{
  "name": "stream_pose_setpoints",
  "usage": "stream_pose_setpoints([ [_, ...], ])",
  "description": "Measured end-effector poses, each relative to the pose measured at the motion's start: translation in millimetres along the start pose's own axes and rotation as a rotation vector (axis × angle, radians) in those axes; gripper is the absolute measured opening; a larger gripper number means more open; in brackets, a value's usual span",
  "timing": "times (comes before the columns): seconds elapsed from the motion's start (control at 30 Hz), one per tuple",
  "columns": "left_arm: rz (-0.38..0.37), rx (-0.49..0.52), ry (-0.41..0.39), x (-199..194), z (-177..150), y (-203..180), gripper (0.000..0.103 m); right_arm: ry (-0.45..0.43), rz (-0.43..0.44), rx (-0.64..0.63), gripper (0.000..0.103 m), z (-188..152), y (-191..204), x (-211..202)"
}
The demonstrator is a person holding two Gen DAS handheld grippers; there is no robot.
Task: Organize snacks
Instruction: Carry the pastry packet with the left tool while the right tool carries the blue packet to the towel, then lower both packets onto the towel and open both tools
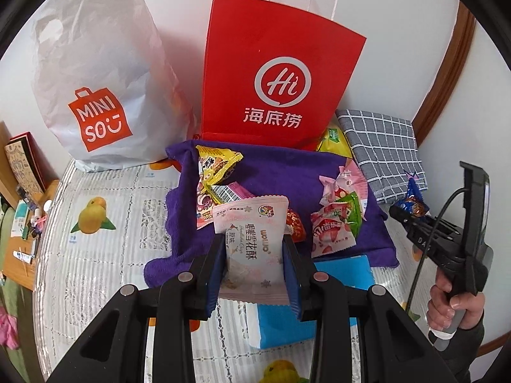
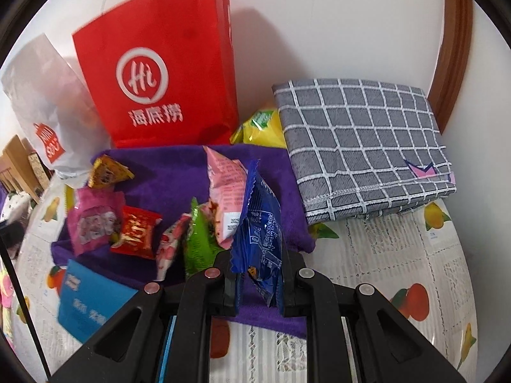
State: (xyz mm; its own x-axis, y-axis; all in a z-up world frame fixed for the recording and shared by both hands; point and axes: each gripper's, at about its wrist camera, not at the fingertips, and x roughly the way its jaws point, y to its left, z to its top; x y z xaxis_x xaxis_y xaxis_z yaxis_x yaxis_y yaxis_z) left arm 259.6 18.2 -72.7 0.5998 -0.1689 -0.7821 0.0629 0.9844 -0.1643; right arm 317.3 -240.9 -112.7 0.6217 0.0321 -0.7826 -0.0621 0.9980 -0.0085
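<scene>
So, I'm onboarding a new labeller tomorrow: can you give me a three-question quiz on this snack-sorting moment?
1. True or false: the left tongs grip a pale pink packet.
2. What colour is the packet in the right tongs?
3. The loose snacks lie on: A) the purple towel, B) the grey checked cloth, C) the red paper bag.

Key: 1 true; 2 blue; 3 A.
</scene>
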Motion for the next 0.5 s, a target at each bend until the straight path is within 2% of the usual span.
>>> stream_pose_setpoints([
  [0.27,0.005,-0.001,0.028,21.7,6.9,-2.2,0.033,0.066,-0.007,0.014,0.015,-2.1,-5.3,35.2],
  [0.5,-0.036,-0.038,0.051,40.6,17.9,-0.5,0.033,0.1,-0.019,-0.002,0.016,-2.5,-4.4,51.4],
])
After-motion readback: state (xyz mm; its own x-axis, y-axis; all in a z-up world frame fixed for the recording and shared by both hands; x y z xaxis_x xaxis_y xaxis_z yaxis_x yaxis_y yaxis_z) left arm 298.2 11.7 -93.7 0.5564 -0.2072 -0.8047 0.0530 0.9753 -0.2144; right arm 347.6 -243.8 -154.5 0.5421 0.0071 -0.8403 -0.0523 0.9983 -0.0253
